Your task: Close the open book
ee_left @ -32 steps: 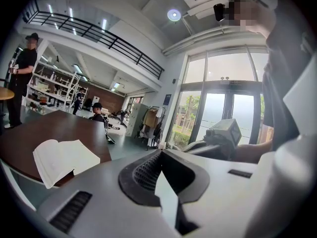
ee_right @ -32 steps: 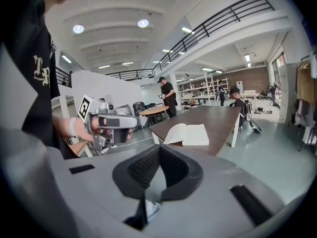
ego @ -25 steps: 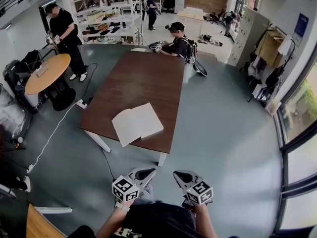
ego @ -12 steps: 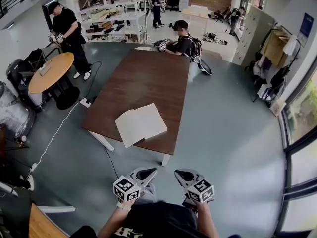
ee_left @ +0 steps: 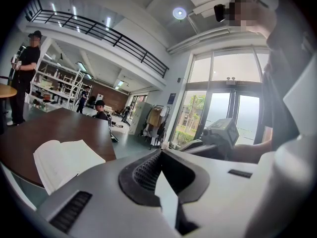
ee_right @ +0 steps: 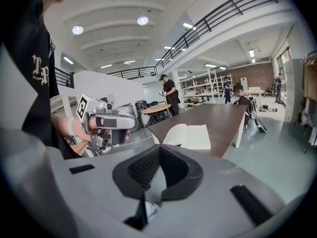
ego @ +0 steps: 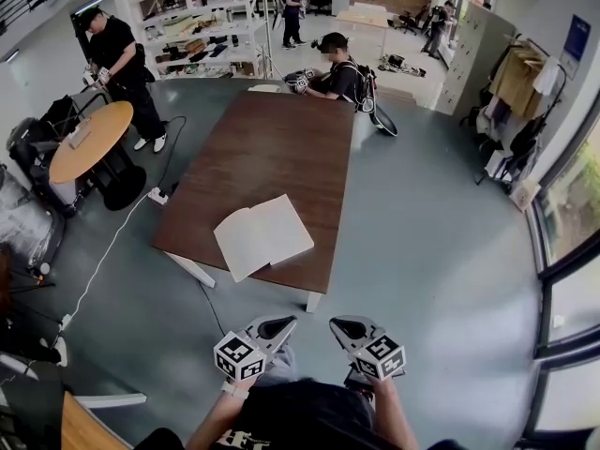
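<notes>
An open book (ego: 262,235) with blank white pages lies flat near the front edge of the long brown table (ego: 272,139). My left gripper (ego: 277,322) and right gripper (ego: 343,325) hover side by side over the floor, short of the table and apart from the book. Both are shut with nothing between the jaws. In the left gripper view the book (ee_left: 64,160) lies ahead to the left of the closed left gripper (ee_left: 159,153). In the right gripper view the book (ee_right: 188,135) sits beyond the shut right gripper (ee_right: 159,148), with the left gripper (ee_right: 106,123) to its left.
A person (ego: 336,71) sits at the table's far end. Another person (ego: 117,54) stands by a round wooden table (ego: 89,139) at the left. A white cable (ego: 112,242) runs over the grey floor. Shelves (ego: 206,26) stand at the back, a clothes rack (ego: 516,92) at the right.
Both grippers stay shut and side by side in front of the table. The table and book drift only slightly in the head view.
</notes>
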`<state>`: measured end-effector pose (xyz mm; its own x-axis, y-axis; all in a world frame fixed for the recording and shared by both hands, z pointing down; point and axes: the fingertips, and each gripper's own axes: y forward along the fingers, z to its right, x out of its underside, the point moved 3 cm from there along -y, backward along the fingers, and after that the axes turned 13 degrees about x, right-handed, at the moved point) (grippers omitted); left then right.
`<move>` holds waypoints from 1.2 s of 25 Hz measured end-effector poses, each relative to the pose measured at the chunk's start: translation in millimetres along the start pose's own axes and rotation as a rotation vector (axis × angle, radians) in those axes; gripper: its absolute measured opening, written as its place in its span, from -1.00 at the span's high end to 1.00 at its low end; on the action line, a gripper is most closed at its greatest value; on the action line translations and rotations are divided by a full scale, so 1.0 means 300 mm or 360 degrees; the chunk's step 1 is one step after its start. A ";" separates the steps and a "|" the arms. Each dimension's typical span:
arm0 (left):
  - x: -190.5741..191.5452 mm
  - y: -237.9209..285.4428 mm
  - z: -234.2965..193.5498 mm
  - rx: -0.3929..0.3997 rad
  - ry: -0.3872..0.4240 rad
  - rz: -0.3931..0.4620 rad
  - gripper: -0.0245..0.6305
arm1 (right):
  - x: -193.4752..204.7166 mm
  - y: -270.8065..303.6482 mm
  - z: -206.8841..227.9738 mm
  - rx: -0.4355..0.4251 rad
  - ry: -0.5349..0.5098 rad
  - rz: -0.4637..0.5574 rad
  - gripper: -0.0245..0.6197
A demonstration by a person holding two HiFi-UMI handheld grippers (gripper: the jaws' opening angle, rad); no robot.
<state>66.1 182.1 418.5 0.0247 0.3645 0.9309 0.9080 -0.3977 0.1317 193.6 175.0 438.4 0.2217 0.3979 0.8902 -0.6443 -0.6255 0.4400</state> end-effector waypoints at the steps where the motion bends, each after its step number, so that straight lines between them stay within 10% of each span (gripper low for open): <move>1: -0.002 0.003 -0.007 0.0001 0.0001 -0.0002 0.91 | -0.002 0.006 0.006 0.0002 -0.0001 0.0003 0.97; 30: -0.164 0.140 -0.285 0.0139 0.0004 -0.0036 0.91 | -0.168 0.200 0.200 0.0106 0.0031 -0.0031 0.97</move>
<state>67.2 75.5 407.3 0.0029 0.3705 0.9288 0.9414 -0.3143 0.1224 187.7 77.2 426.9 0.2192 0.4228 0.8793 -0.5898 -0.6605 0.4647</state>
